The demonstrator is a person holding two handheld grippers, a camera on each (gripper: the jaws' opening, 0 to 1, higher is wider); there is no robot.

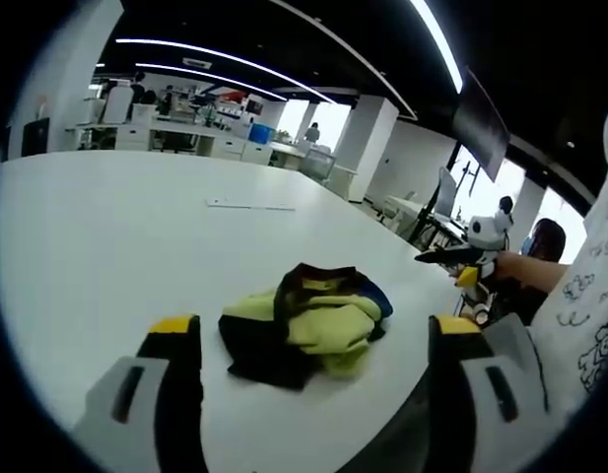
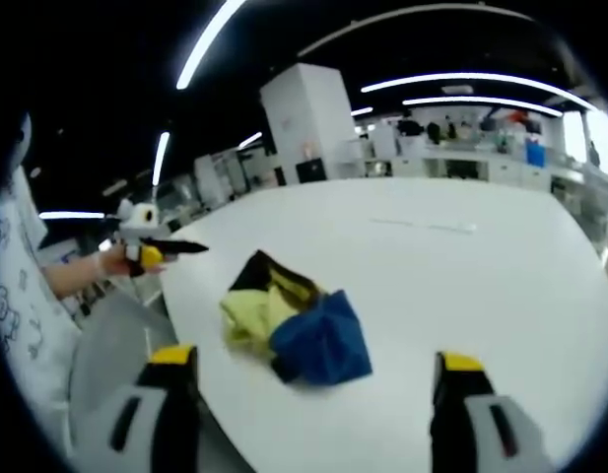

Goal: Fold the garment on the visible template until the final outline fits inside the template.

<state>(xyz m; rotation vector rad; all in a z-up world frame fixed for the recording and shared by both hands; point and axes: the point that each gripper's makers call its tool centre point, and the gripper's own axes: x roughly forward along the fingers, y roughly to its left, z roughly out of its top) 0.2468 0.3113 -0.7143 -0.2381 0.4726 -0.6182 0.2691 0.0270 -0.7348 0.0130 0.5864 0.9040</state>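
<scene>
A crumpled garment [image 1: 305, 323] in yellow, black and blue lies in a heap near the white table's [image 1: 106, 236] edge. My left gripper [image 1: 315, 333] is open, its yellow-tipped jaws standing wide on either side of the heap and short of it. In the right gripper view the same garment [image 2: 296, 325] shows its blue side toward me, and my right gripper [image 2: 315, 360] is open with nothing between its jaws. Each gripper is seen from the other, held in a hand off the table's edge: the right gripper [image 1: 459, 257] and the left gripper [image 2: 151, 248].
A thin pale strip [image 1: 250, 205] lies flat further along the table, and it also appears as a strip [image 2: 424, 226] in the right gripper view. A person in a white printed shirt [image 1: 591, 296] stands at the table's edge. Desks and pillars [image 2: 305, 123] fill the room behind.
</scene>
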